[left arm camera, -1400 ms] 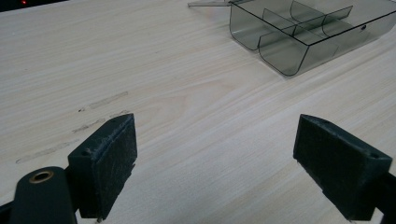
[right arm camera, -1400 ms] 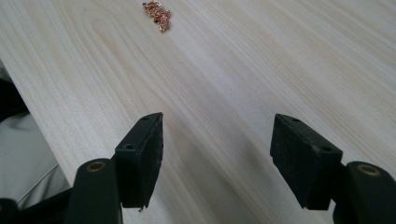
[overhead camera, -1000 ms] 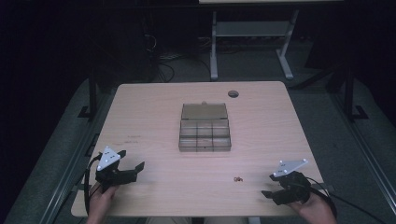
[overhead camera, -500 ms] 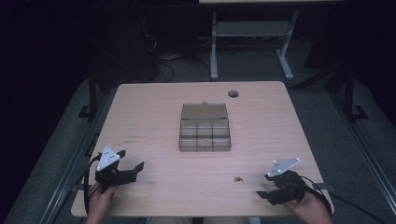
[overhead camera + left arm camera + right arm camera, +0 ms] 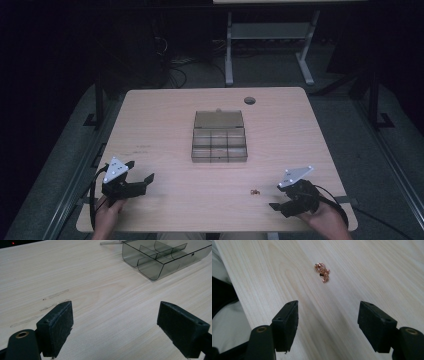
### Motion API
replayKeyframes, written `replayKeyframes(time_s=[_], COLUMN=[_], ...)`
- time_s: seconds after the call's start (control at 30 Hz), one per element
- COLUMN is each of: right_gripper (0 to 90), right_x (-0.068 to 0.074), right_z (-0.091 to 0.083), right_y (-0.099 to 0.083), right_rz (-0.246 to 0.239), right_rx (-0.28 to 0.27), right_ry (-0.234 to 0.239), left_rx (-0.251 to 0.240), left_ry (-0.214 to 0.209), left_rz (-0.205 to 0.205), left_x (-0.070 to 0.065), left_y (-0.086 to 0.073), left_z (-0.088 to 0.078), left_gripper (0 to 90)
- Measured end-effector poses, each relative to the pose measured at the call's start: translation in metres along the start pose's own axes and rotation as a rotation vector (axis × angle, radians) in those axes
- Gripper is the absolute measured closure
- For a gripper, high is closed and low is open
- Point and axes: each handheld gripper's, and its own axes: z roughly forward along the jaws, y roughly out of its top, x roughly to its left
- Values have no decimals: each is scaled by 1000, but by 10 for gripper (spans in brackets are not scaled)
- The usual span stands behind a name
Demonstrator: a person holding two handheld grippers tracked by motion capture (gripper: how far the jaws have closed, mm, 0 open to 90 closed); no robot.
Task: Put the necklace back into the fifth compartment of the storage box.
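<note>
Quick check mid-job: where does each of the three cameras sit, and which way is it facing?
High view: above the person's side, looking forward and down on the table; both hands with left tongs and right tongs at the bottom.
Left gripper view: rides the left tongs, looking across bare wood toward the clear box; its open jaws show.
Right gripper view: rides the right tongs, facing the small chain; its open jaws show.
Shared: the high view also shows the box and chain.

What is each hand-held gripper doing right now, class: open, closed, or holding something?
Left hand-held gripper: open, holding nothing.
Right hand-held gripper: open, holding nothing, facing the small copper-coloured chain.
</note>
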Motion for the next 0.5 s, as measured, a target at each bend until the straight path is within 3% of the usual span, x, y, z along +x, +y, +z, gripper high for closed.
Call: replayKeyframes(time_s=[0.37, 0.5], right_gripper=[360, 381], right_x=[3, 2], right_z=[15, 18], right_y=[22, 28], right_rz=[-84, -93], right_rx=[47, 58], right_ry=[17, 24], left_rx=[-1, 0], left_ry=[5, 3], left_rz=[-7, -4], left_x=[2, 2], left_y=[0, 0], left_z=[-1, -1], left_gripper=[132, 132])
